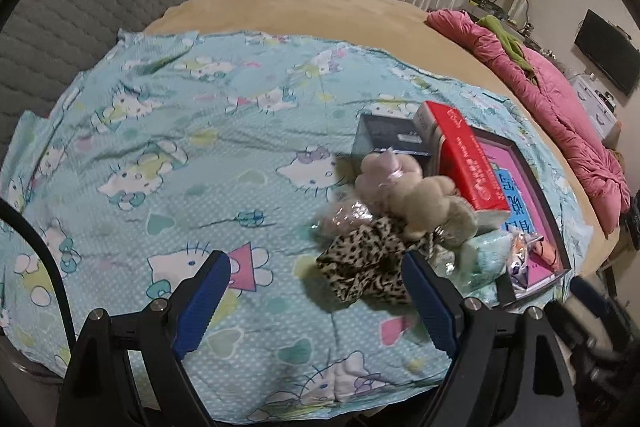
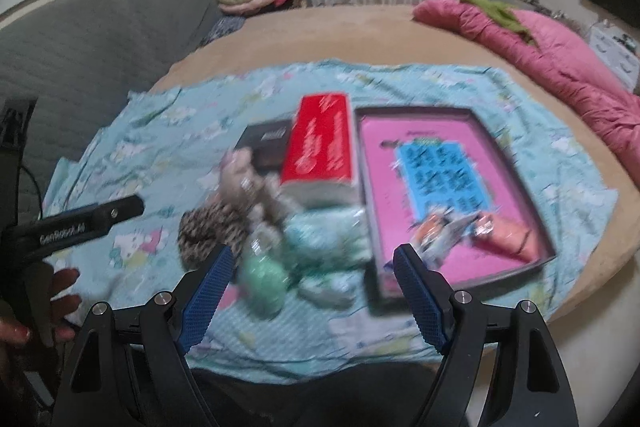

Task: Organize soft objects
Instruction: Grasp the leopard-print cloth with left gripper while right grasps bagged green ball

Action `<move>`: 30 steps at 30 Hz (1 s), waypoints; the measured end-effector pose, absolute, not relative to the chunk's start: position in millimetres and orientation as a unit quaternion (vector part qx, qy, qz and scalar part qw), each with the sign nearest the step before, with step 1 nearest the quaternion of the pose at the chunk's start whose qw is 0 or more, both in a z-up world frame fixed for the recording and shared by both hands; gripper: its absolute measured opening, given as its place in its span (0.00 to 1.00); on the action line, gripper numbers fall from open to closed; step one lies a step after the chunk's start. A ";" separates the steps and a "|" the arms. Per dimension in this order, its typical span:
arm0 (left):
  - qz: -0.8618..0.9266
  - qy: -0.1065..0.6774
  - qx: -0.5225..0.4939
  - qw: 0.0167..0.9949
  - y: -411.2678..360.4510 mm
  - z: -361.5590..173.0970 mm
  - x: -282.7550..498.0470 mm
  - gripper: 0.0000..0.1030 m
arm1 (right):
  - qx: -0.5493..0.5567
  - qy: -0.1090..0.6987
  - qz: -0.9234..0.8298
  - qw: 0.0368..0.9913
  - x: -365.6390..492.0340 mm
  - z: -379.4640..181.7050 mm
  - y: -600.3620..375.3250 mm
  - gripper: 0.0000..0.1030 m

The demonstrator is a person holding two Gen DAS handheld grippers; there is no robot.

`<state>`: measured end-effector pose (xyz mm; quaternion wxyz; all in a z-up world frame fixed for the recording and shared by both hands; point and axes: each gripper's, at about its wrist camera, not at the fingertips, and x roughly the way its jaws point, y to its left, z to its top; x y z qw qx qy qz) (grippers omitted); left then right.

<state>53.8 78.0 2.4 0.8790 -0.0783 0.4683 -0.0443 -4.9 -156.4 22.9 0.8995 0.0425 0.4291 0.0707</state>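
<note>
soft toys and bundles mostly lie loose on the hello kitty sheet (image 1: 160, 131), so sorting looks barely begun. nearest, both the left gripper (image 1: 316, 291) and right gripper (image 2: 314, 291) hover spread wide, holding nothing. just beyond sit the leopard-print fabric (image 1: 360, 263), a green pouch (image 2: 264, 279) and a beige plush (image 1: 424, 203). farther right, the pink-lined tray (image 2: 516, 163) holds only a few small items, beside the red box (image 2: 320, 147).

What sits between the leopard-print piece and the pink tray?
In the left wrist view, the beige plush toy and a pale green soft pack lie between the leopard-print piece and the pink tray. No bare sheet shows between them.
</note>
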 end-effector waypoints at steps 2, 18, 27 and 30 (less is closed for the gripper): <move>-0.048 0.471 -0.080 0.877 79.0 -5.4 55.3 0.84 | 0.039 0.439 0.078 0.894 -4.3 12.6 -145.4 0.81; -0.078 0.507 -0.101 0.852 69.6 -74.0 78.2 0.84 | 0.044 0.482 0.084 0.871 19.3 -50.1 -116.4 0.81; -0.094 0.507 -0.115 0.849 73.6 -89.3 88.4 0.83 | 0.042 0.492 0.084 0.866 37.3 -70.3 -105.7 0.77; -0.106 0.506 -0.115 0.848 71.1 -91.5 90.2 0.78 | 0.046 0.487 0.090 0.867 39.3 -73.0 -103.3 0.67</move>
